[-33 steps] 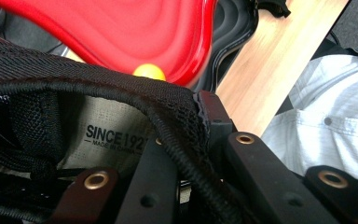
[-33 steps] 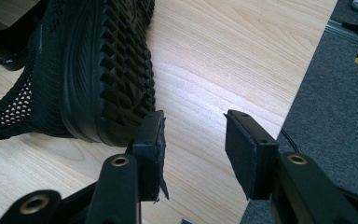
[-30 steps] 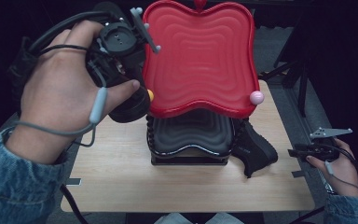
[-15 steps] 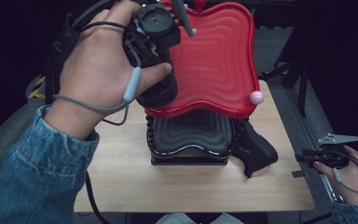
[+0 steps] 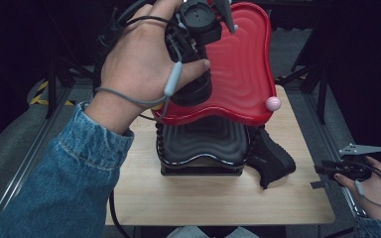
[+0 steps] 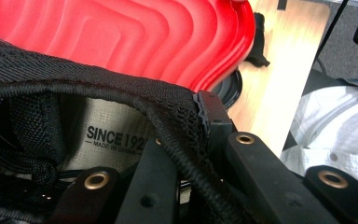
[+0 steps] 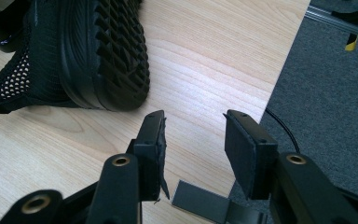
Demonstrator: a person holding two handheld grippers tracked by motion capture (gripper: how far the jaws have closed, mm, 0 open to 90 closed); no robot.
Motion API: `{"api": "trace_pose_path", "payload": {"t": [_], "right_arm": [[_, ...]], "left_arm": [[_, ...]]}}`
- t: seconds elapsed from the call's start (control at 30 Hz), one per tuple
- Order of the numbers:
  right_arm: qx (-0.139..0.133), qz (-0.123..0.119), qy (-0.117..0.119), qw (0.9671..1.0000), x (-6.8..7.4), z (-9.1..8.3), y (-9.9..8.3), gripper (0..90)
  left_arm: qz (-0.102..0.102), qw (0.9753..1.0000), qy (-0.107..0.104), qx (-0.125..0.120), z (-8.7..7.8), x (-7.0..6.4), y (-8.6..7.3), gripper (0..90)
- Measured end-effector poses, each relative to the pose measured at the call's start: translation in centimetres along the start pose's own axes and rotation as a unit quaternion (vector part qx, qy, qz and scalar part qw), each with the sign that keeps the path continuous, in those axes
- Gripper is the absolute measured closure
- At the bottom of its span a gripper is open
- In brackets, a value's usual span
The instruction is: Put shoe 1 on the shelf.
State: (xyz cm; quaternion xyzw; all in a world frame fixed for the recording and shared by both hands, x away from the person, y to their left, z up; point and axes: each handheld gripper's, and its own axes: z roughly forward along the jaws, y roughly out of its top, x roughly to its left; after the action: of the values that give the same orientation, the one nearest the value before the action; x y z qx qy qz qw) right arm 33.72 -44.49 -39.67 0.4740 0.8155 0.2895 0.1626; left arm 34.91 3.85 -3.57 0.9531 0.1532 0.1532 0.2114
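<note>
A black mesh shoe (image 5: 193, 91) hangs above the red wavy tray (image 5: 243, 64), held by its collar in my left gripper (image 5: 191, 74). In the left gripper view the jaws (image 6: 182, 154) pinch the collar edge beside a "SINCE 192" label (image 6: 114, 140), with the red tray (image 6: 121, 32) behind. A second black shoe (image 5: 273, 158) lies on its side on the wooden table (image 5: 203, 198), at the right of the black ribbed tray (image 5: 201, 144). My right gripper (image 7: 193, 126) stands open and empty over the table's right edge, just short of that shoe's sole (image 7: 107, 51).
The red tray rests tilted on the black ribbed tray. A pink ball (image 5: 273, 103) sits at the red tray's right front rim. Grey floor (image 7: 326, 93) lies past the table's right edge. A denim sleeve (image 5: 64, 188) covers the left front of the table.
The left hand has carried its gripper and the shoe up and to the right, over the red tray. The right gripper has drifted slightly outward at the table's right edge.
</note>
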Motion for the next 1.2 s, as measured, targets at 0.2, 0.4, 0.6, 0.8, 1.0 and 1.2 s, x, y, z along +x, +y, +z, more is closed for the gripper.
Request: {"api": "trace_pose_path", "payload": {"t": [0.2, 0.4, 0.6, 0.8, 1.0, 1.2], "right_arm": [[-0.005, -0.001, -0.002, 1.0, -0.2, -0.1, -0.1, 59.0], [-0.004, -0.002, -0.002, 1.0, -0.1, -0.1, -0.1, 58.9], [-0.004, -0.002, -0.002, 1.0, 0.0, -0.2, 0.0, 58.8], [-0.002, -0.002, -0.001, 1.0, 0.0, -0.1, 0.0, 58.7], [0.001, 0.0, 0.0, 1.0, 0.0, 0.1, 0.0, 58.2], [0.0, -0.003, 0.0, 1.0, 0.0, 0.2, -0.1, 58.1]], "left_arm": [[-0.001, 1.0, 0.0, -0.005, 1.1, 0.5, 1.0, 86.4], [-0.001, 1.0, -0.003, 0.0, 2.0, 0.7, 1.6, 86.2], [-0.007, 1.0, -0.002, 0.001, 3.0, 1.1, 1.6, 86.4], [0.003, 1.0, 0.0, 0.004, 4.3, 1.3, 1.5, 86.6], [0.003, 0.9999, -0.002, 0.015, 5.6, 1.4, 1.5, 86.5], [0.004, 0.9996, -0.003, 0.027, 6.4, 1.2, 1.6, 86.3]]}}
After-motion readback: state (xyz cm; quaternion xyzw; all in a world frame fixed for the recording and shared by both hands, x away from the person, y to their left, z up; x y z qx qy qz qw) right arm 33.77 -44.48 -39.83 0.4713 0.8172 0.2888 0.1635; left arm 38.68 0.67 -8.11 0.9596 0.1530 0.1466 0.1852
